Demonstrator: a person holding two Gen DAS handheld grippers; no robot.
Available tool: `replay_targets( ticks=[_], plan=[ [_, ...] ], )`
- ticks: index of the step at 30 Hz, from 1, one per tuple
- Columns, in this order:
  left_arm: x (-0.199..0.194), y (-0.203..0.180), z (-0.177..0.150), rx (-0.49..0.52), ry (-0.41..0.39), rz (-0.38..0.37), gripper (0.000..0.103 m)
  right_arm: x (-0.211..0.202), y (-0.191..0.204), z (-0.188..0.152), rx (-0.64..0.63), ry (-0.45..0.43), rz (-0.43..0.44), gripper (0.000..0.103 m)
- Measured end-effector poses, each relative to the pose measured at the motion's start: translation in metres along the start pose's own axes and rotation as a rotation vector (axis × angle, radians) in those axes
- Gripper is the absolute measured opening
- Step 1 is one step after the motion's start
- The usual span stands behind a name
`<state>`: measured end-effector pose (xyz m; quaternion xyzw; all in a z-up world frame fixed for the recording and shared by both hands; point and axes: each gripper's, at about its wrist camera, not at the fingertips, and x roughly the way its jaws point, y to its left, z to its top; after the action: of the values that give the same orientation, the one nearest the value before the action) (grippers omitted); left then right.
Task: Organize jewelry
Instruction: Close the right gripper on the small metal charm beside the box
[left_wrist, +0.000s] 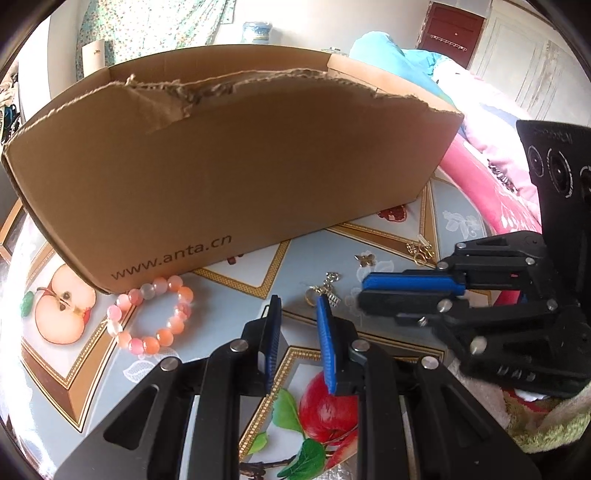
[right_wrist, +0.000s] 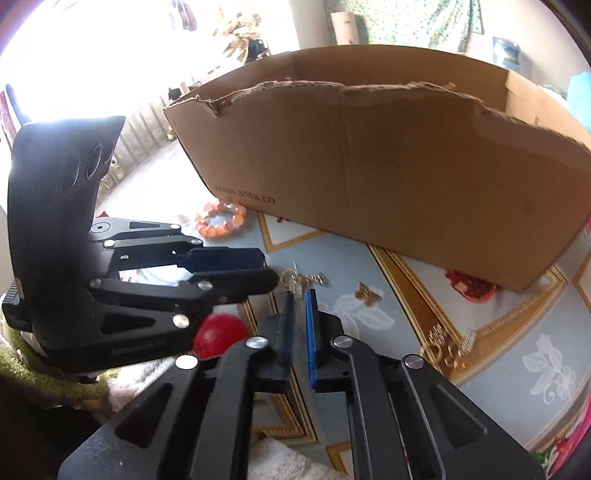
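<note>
Left wrist view first: closest to me are my left gripper's (left_wrist: 297, 302) two fingers, set a moderate gap apart with nothing between them, tips hovering low over the fruit-print tablecloth (left_wrist: 458, 225). I judge I have them part-open because they are aimed at the small gold earring (left_wrist: 320, 293) lying just beyond the tips, a piece too thin to need a wide spread. The tool points forward and slightly down, toward the box.

My right gripper (left_wrist: 364, 293) comes in from the right, lying nearly level and crosswise to the left one, its tips just beside that same earring. In the right wrist view its fingers (right_wrist: 301, 295) stand a narrow slot apart; a thin bit of the earring (right_wrist: 295, 280) blurs at the tip, and I cannot tell whether it is pinched or merely in front.

A little farther out, a small gold charm (left_wrist: 365, 259) and a cluster of gold rings (left_wrist: 421, 251) lie apart on the cloth. To the left, the pink bead bracelet (left_wrist: 151, 314) rests touching the foot of the cardboard box (left_wrist: 221, 166).

The box stands behind everything, open at the top with a torn near rim. I take it as the place where the jewelry goes, which would explain the pieces being spread in front of it. Its inside is hidden from both cameras.
</note>
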<state>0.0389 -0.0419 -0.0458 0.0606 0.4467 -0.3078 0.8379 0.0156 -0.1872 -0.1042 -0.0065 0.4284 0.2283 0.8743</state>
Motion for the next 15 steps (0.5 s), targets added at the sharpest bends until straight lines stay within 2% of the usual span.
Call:
replay_targets(
  ticks=[5, 9, 12, 15],
  plan=[
    [-0.001, 0.004, 0.001, -0.010, -0.005, 0.007, 0.019, 0.016, 0.009, 0.006, -0.054, 0.019, 0.006, 0.011],
    [0.001, 0.009, 0.000, -0.019, -0.003, 0.007, 0.019, 0.022, 0.015, 0.006, -0.101, 0.030, -0.022, 0.011],
    [0.000, 0.012, -0.001, -0.021, -0.005, 0.002, 0.019, 0.014, 0.020, 0.001, -0.113, 0.035, -0.056, 0.001],
    [-0.001, 0.013, -0.002, -0.024, -0.008, -0.010, 0.019, 0.004, 0.013, 0.001, -0.075, 0.038, -0.041, 0.000]
  ],
)
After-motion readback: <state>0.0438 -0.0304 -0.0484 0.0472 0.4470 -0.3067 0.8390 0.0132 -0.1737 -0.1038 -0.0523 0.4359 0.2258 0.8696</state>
